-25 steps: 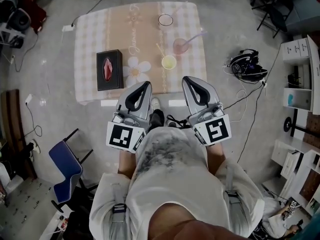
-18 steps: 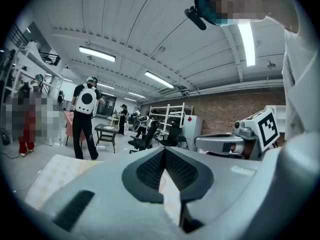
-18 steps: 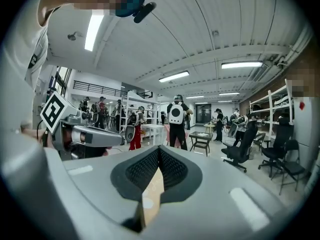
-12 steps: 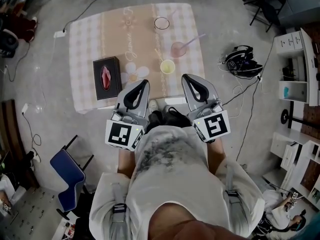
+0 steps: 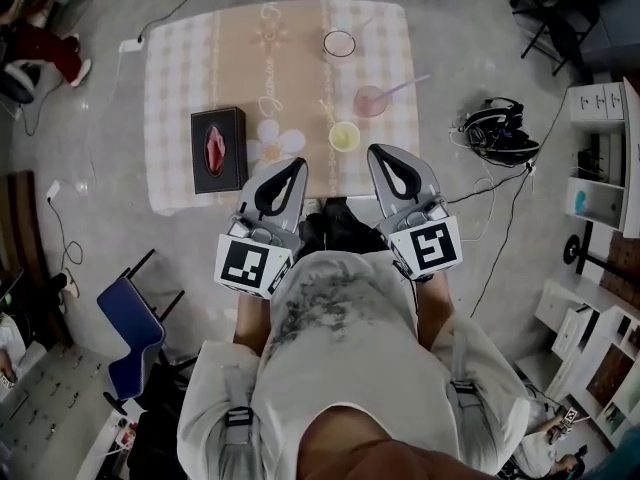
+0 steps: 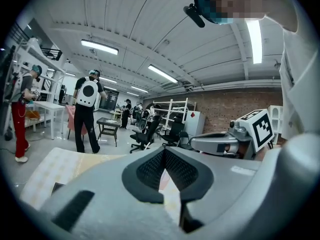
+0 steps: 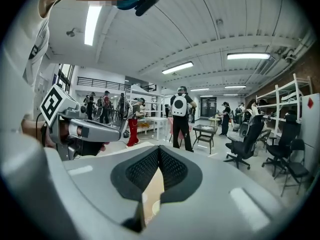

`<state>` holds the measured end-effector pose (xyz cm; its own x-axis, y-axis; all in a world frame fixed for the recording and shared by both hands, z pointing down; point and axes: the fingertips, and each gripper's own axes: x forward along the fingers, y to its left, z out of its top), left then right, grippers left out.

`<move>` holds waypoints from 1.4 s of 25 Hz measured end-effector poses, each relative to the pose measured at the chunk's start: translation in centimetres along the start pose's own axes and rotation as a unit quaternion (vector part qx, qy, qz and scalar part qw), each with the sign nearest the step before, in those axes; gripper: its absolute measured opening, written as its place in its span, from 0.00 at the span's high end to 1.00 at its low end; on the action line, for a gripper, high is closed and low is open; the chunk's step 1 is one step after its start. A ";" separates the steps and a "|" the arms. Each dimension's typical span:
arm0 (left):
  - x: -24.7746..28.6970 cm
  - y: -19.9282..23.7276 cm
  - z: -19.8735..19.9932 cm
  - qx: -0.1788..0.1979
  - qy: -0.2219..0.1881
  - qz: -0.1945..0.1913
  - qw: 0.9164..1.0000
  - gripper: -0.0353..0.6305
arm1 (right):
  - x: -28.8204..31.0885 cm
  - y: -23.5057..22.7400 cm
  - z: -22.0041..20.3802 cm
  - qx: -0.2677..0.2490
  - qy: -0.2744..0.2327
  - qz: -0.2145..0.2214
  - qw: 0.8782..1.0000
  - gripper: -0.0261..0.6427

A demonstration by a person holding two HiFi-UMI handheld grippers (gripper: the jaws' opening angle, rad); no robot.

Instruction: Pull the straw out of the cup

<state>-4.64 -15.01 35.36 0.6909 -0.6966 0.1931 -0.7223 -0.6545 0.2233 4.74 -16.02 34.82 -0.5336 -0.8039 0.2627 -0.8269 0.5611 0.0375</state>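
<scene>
from the head view i see both grippers held side by side over the near edge of the table, pointing away from the person's body toward the cups. the left gripper has its jaws pressed together. in the left gripper view the 2 dark pads meet at the tip with nothing between them. the right gripper is the same in its own view: pads touching at the tip, nothing pinched.

3 cups stand on the checked cloth in a loose line running away from the grippers. the yellow cup is nearest. in the picture it sits between the 2 tips and a little past them, closer to the right one. beyond it and slightly to the right is the pink cup. its straw, pale purple, is seated in the cup and leans out over the rim toward the right. that straw lies ahead of the right gripper and apart from it. neither gripper touches it or any cup. the clear cup is farthest, near the far edge of the table.

a black tissue box lies on the cloth to the left of the left gripper, near it but not touching. i cannot tell how high the tips hang above the cloth.
</scene>
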 end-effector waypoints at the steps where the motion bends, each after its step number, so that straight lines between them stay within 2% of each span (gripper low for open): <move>1: 0.3 0.2 -0.1 -0.001 0.002 0.004 1.000 0.94 | 0.3 -0.1 -0.3 0.000 0.004 0.006 1.000 0.95; 7: 1.9 0.9 -0.8 -0.006 0.014 0.021 1.000 0.94 | 1.9 -0.8 -1.3 0.007 0.011 0.033 0.999 0.95; 12: 3.1 1.3 -1.7 -0.014 0.019 0.024 0.999 0.94 | 3.3 -1.5 -1.0 -0.004 -0.010 0.043 0.999 0.95; 16: 3.8 1.5 -2.4 -0.020 0.026 0.024 0.999 0.94 | 4.2 -1.7 -2.0 -0.008 0.001 0.050 0.999 0.94; 19: 4.1 1.7 -3.2 -0.024 0.048 0.023 0.998 0.94 | 4.7 -1.8 -3.0 -0.007 0.016 0.054 0.998 0.94; 21: 4.3 2.0 -3.5 -0.027 0.044 0.024 0.998 0.94 | 5.0 -1.8 -4.0 -0.002 0.034 0.054 0.998 0.94; 24: 4.4 2.4 -4.4 -0.031 0.057 0.025 0.998 0.94 | 5.7 -1.9 -4.5 -0.012 0.033 0.058 0.998 0.92; 30: 5.2 2.9 -5.4 -0.045 0.053 0.028 0.997 0.94 | 6.5 -2.2 -6.5 0.006 0.069 0.057 0.996 0.91; 35: 5.9 3.2 -6.1 -0.046 0.056 0.029 0.997 0.94 | 7.4 -2.6 -7.6 -0.010 0.072 0.066 0.995 0.90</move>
<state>-2.69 -19.44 43.10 0.6505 -0.6919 0.3131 -0.7592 -0.5810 0.2934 4.27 -21.93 44.01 -0.6043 -0.6877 0.4023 -0.7475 0.6641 0.0123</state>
